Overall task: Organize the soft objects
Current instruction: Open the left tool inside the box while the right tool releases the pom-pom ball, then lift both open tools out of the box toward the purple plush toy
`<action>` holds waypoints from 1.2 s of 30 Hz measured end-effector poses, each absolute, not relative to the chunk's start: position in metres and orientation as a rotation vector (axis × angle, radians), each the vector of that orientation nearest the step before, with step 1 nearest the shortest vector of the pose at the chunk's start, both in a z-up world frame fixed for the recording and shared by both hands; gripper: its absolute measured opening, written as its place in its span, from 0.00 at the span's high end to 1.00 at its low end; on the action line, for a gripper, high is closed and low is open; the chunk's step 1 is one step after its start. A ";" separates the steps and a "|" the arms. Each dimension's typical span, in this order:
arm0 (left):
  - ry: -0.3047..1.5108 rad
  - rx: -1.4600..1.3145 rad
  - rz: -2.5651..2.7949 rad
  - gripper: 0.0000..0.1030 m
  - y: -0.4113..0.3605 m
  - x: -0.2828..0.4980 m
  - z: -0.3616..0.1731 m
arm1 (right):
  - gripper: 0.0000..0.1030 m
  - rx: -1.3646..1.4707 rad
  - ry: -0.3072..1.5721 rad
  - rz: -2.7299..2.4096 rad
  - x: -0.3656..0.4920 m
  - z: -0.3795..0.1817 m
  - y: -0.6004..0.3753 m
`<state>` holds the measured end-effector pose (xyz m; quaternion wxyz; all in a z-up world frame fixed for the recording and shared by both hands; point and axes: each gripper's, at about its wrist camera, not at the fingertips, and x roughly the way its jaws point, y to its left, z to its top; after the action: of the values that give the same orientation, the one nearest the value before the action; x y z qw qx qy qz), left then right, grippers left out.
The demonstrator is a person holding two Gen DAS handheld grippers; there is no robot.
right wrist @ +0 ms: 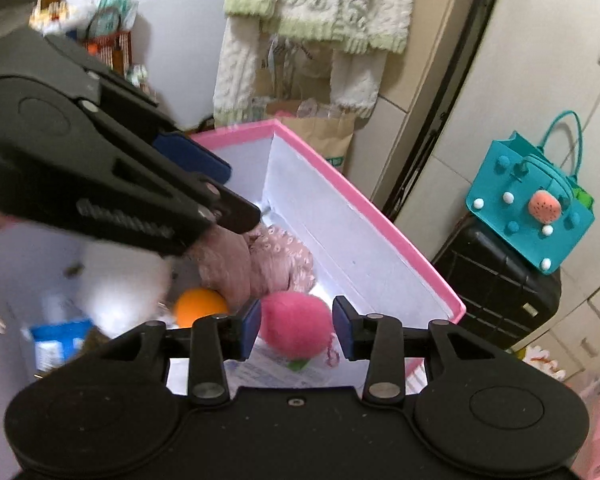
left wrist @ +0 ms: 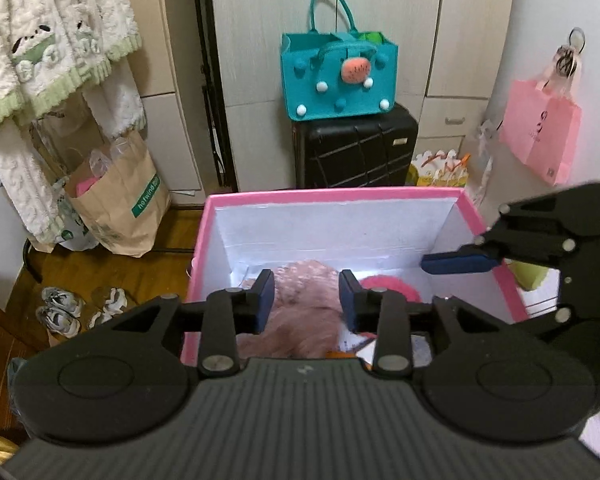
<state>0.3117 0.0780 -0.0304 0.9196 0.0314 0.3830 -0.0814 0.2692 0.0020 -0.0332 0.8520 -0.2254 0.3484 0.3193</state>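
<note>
While both grippers hang over the pink-rimmed box (left wrist: 340, 194), neither pinching anything. Left gripper (left wrist: 306, 300) parted, pads flanking but not pressing the dusty-pink furry plush (left wrist: 300, 320), centre-bottom of its frame; plush lying directly ahead and below, long axis roughly along the fingers. Right gripper (right wrist: 296, 330) likewise released, pink ball plush (right wrist: 296, 328) sitting between the pads, apparently clear of both. Orange ball (right wrist: 198, 310) just left of it, lower centre. Judgement: each hand nearest its own item; both already inside the box. Teal felt bag (left wrist: 338, 74) upper centre, well apart.
</note>
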 end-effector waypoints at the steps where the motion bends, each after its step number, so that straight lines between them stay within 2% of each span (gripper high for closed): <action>1: 0.783 0.057 -0.170 0.63 0.081 0.309 -0.026 | 0.57 -0.442 0.730 0.674 0.265 -0.029 -0.003; 13: 0.759 -0.020 -0.244 0.60 0.103 0.247 0.021 | 0.55 -0.186 0.743 0.728 0.192 0.021 -0.043; 16: 0.770 -0.004 -0.284 0.60 0.097 0.230 0.031 | 0.55 -0.170 0.738 0.745 0.170 0.032 -0.050; 21: 0.803 -0.028 -0.379 0.53 0.087 0.202 0.047 | 0.54 -0.154 0.731 0.747 0.137 0.046 -0.064; 31: 0.797 0.090 -0.417 0.47 0.060 0.141 0.069 | 0.51 -0.167 0.717 0.718 0.064 0.063 -0.094; 36: 0.811 0.173 -0.445 0.45 0.037 0.117 0.075 | 0.41 -0.198 0.701 0.706 0.037 0.070 -0.103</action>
<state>0.1175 0.0375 0.0751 0.8914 0.0831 0.3905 -0.2145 0.0366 -0.1034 0.0703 0.8739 -0.0949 0.3359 0.3382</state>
